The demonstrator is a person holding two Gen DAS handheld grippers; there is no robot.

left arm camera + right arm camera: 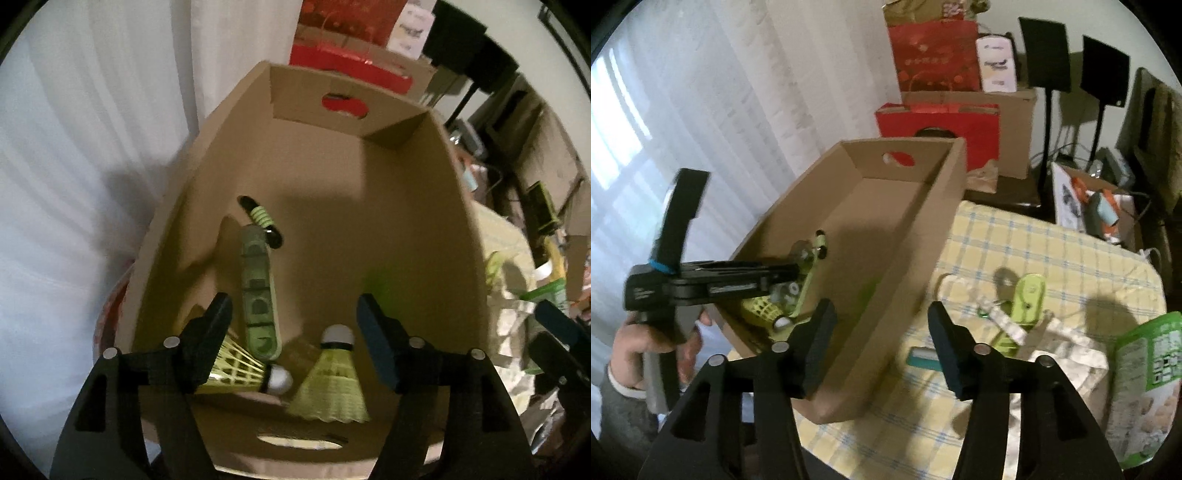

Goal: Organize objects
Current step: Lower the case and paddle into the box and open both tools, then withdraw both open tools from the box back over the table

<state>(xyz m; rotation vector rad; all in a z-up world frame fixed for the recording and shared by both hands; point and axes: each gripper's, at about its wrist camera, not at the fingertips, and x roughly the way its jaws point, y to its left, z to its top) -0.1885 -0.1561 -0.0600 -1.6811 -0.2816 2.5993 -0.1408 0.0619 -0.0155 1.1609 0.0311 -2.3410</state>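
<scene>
both jaws open and empty; shuttlecocks (332, 384) in box (406, 221) from left wrist, clip (1023, 310) on tablecloth (1052, 258) only from right

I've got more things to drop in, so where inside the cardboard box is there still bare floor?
The far half of the cardboard box, toward the wall with the handle hole, is bare. The near end is crowded: two shuttlecocks and a green clip sit there, under the left claw.

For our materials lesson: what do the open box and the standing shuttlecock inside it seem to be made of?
Box: matte brown cardboard, judging by folded flaps and a punched handle hole.
Standing shuttlecock: probably plastic, since its yellow-green skirt looks moulded with a scalloped edge; the white cap could be foam or cork, hard to tell.
</scene>
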